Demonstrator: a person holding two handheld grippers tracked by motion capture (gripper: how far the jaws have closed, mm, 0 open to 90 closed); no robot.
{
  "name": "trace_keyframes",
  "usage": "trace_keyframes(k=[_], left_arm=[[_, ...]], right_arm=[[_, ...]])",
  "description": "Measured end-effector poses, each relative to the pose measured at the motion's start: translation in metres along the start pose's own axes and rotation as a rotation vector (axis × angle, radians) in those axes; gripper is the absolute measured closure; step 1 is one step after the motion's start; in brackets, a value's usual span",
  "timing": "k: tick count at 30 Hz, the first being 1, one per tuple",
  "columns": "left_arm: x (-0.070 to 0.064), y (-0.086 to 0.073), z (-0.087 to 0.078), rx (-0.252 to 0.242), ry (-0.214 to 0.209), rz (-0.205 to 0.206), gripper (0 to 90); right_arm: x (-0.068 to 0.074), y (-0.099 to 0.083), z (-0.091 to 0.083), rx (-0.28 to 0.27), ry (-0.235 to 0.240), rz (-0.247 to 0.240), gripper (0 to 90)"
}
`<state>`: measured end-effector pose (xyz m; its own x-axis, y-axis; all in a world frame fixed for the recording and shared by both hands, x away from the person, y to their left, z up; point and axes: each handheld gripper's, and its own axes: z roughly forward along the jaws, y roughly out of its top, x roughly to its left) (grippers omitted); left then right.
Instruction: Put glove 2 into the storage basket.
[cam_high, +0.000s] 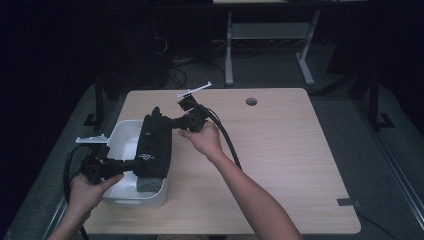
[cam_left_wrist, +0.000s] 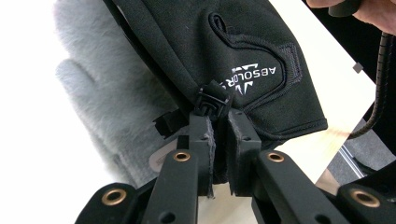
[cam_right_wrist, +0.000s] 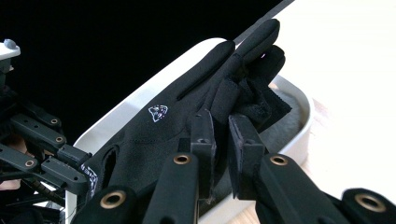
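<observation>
- White tub (cam_high: 116, 134) near the table's (cam_high: 280, 165) left edge: pulling may tip it.
- Black glove (cam_high: 154, 145) stretched above the tub; uneven pull risks slipping.
- Left gripper (cam_left_wrist: 217, 122) clenched on the cuff clip; right gripper (cam_right_wrist: 221, 122) clenched on the glove's fingers.
- Grey glove (cam_left_wrist: 100, 100) beneath may snag.

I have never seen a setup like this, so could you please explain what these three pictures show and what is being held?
A person at a wooden table holds a hand-operated two-jaw gripper in each hand. The high view looks down from above; the other two views come from cameras riding on each gripper. The left gripper grips the cuff end of a black glove, at a small plastic clip. The right gripper pinches its finger end. The glove is stretched over a white bin that holds something grey and fuzzy.
</observation>
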<state>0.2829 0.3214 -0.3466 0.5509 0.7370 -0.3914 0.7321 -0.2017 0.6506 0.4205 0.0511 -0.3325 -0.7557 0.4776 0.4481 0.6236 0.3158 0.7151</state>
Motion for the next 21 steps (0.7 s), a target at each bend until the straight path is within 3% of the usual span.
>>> trace_keyframes(k=[8,21], left_arm=[[0.012,-0.008,-0.002,0.004,0.009,-0.034,82.0],[0.023,-0.015,0.002,0.037,0.014,-0.055,81.9]], right_arm=[[0.002,-0.002,0.015,0.016,0.007,0.001,81.1],[-0.001,-0.006,0.029,0.047,0.002,0.001,80.5]])
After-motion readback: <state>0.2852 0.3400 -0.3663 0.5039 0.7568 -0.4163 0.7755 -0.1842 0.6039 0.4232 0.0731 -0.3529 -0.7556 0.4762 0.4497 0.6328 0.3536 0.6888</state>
